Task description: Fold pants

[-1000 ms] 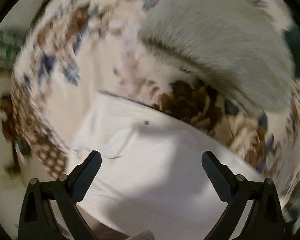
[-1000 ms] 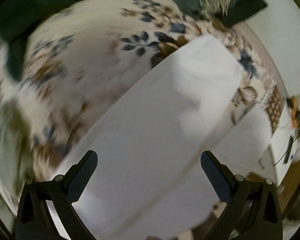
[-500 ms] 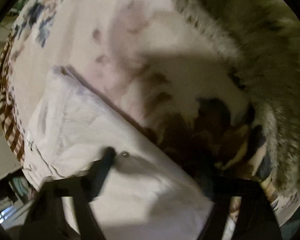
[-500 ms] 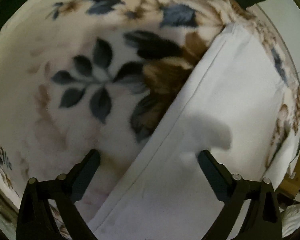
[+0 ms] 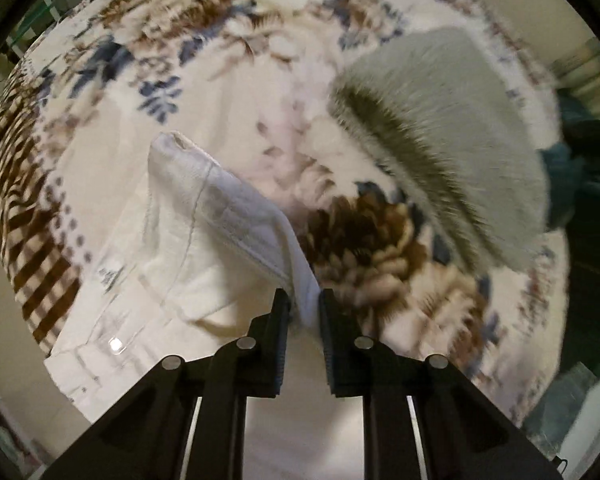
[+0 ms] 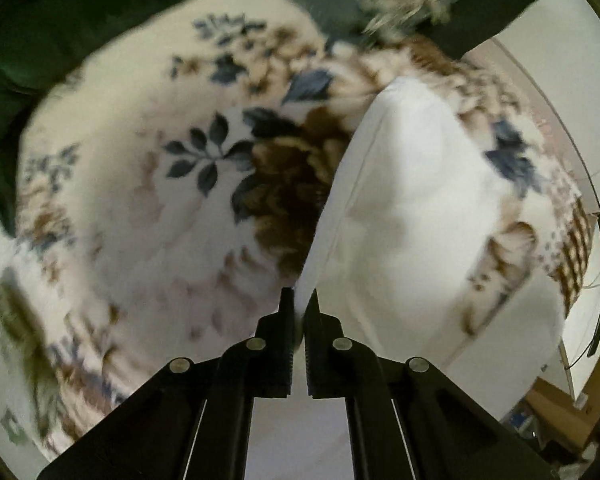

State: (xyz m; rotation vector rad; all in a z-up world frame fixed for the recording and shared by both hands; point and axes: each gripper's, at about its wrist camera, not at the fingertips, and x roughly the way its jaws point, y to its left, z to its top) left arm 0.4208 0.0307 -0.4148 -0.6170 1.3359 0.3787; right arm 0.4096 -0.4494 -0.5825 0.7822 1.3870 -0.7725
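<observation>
- Fingers on both tools, spread wide half a second ago, are now pinched onto the cloth: the left gripper [image 5: 303, 307] clamps a thick bunched edge at the waistband end, and the right gripper [image 6: 298, 305] nips a thinner edge of the leg.
- Half a second ago the white pants [image 5: 188, 240] lay flat; now the gripped edges rise off the floral blanket [image 5: 360, 248] in a tented ridge running away from each tool.
- That reads as the grasp being done and the lift for a fold under way, probably carrying the right-hand edge over towards the left, though the direction cannot be confirmed.
- The pants lie on the blanket, near and to the left in the left wrist view, near and to the right in the right wrist view [image 6: 412, 216].
- The cloth looks like stout white cotton with stitched seams, a small label and a shiny rivet or button near the waist.
- The blanket is plush, patterned with brown and blue flowers and a checked border.
- A pale grey fur cushion [image 5: 452, 136], long-piled and rounded, lies far right, clear of the pants.
- Dark green fabric [image 6: 40, 32] sits at the far left in the right wrist view.
</observation>
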